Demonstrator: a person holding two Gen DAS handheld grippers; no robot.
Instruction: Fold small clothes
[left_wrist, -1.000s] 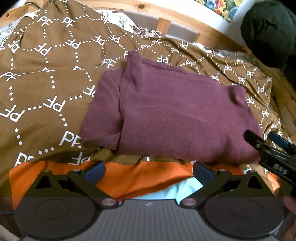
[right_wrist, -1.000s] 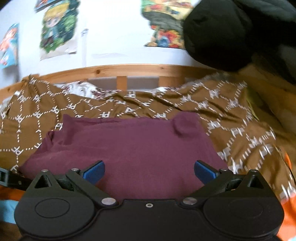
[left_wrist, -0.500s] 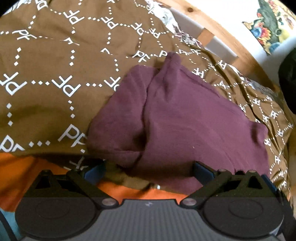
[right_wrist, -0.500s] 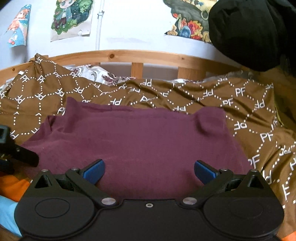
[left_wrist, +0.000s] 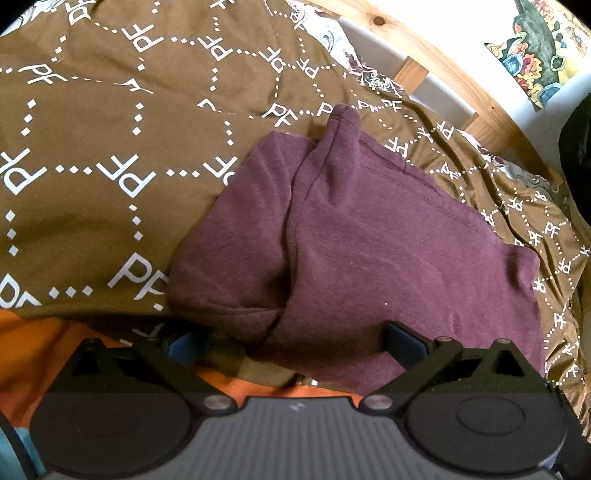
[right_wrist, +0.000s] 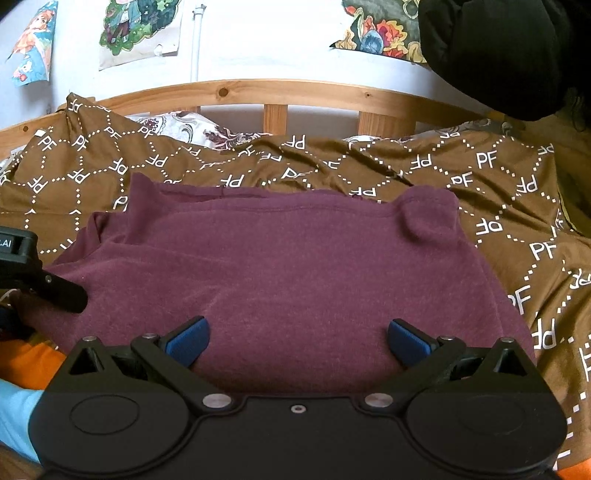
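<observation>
Brown blanket (left_wrist: 110, 122) fills the frame; my left gripper (left_wrist: 291, 338) has come low to the shirt (left_wrist: 369, 258) edge, both grippers (right_wrist: 295, 334) wide, ready to grasp

Maroon garment (left_wrist: 369, 251); brown blanket (left_wrist: 110, 129), white dotted "PF" lattice.

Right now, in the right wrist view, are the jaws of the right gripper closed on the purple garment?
No, the right gripper has its jaws wide apart above the purple garment.
</observation>
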